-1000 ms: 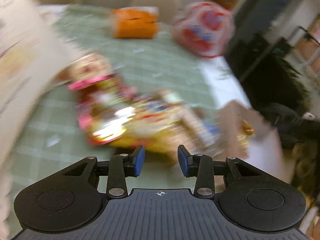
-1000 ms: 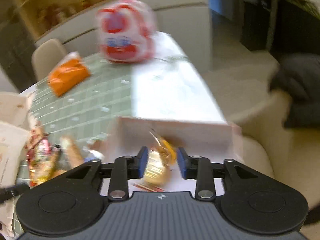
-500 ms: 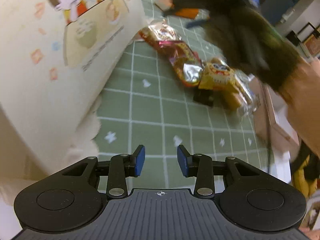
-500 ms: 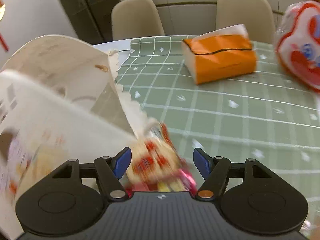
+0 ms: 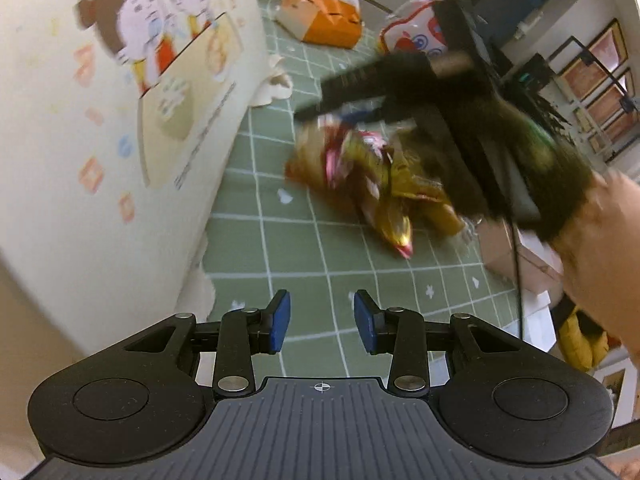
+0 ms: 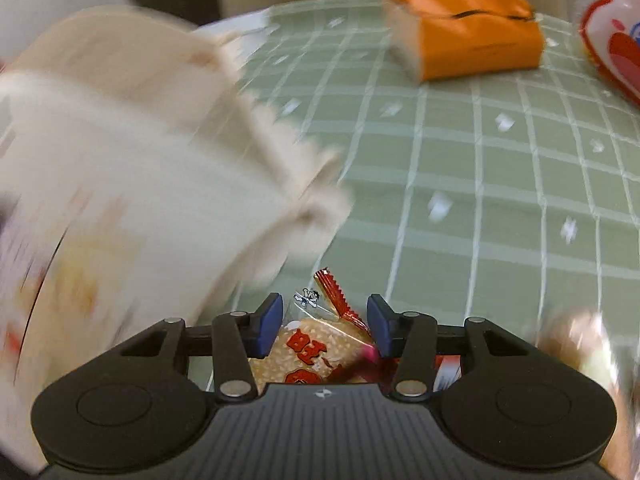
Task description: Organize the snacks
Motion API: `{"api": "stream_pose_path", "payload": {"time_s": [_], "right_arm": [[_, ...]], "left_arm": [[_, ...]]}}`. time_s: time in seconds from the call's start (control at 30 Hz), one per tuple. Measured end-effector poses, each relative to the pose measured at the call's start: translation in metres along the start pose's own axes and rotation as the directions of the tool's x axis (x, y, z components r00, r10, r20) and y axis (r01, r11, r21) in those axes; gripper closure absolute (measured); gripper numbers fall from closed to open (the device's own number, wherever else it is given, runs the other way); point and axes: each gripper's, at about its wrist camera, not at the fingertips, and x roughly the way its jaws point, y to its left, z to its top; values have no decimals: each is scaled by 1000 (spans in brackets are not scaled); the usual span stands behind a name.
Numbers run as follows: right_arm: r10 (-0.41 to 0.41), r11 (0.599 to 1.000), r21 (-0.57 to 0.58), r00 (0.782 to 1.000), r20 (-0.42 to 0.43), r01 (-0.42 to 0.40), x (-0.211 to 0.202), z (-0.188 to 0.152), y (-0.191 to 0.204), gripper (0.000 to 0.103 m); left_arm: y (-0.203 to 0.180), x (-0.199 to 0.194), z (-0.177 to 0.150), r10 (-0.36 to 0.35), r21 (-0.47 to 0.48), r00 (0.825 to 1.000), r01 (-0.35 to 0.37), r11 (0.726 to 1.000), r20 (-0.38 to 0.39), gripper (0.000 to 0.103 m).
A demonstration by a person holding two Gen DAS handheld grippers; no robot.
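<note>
Fingers of the left gripper [image 5: 322, 322] stand apart with nothing between the blue pads, only the green checked tablecloth [image 5: 280, 240] beneath them; in this left wrist view a cream cartoon-printed box [image 5: 120, 120] leans at the left, and the pile of snack packets [image 5: 360, 176] lies on the cloth just beside it; the right gripper [image 5: 320, 108], blurred with its hand [image 5: 600, 248], reaches down over that pile; an orange tissue pack [image 5: 324, 24] and a red-and-white bag [image 5: 416, 36] sit well beyond. Right wrist view: the right gripper [image 6: 325, 322] has its jaws closing about a rice-cracker packet [image 6: 312, 348], which lies between the pads; whether the pads press on it yet cannot be told, though a gap shows on each side; the box [image 6: 140, 160], blurred, stands close at the left, and another packet [image 6: 576, 344] is a smear at the right. Likely faults, as judgement: the crinkled red end seal [image 6: 336, 296] alone may be caught, so that the packet slips or swings on lifting; a neighbouring wrapper tucked beneath may be pinched too and dragged along; the box, so near the left finger, may be knocked; a hard squeeze could crush the cracker inside.
</note>
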Motion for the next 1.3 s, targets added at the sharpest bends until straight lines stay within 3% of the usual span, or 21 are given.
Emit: {"api": "stream_pose_path", "payload": {"time_s": [0.23, 0.33, 0.63, 0.8, 0.93, 1.07, 1.13, 1.3], "right_arm": [[134, 991, 16, 991, -27, -133, -34, -77, 10, 54], [45, 999, 0, 999, 23, -45, -54, -108, 6, 41], [-141, 975, -163, 988, 64, 150, -103, -202, -5, 34], [-195, 974, -100, 977, 91, 204, -123, -226, -27, 34], [-101, 995, -1, 991, 84, 102, -131, -234, -32, 34], [-13, 997, 81, 1000, 20, 12, -122, -237, -25, 33], [-50, 998, 43, 999, 16, 49, -122, -242, -19, 33], [-155, 988, 20, 986, 58, 154, -140, -258, -28, 33]], "left_arm": [[-7, 14, 14, 19, 20, 1000, -19, 1000, -22, 63], [-8, 23, 15, 36, -44, 999, -38, 998, -29, 63], [-45, 38, 17, 129, -16, 992, -128, 992, 14, 63], [-67, 45, 8, 152, 5, 988, -152, 988, -3, 63], [-72, 41, 5, 188, -8, 982, -188, 982, 6, 63], [-75, 45, -4, 133, 13, 989, -133, 991, -66, 63], [-76, 49, -11, 88, 12, 991, -87, 996, -97, 63], [-82, 63, -25, 62, 37, 989, -58, 998, -136, 63]]}}
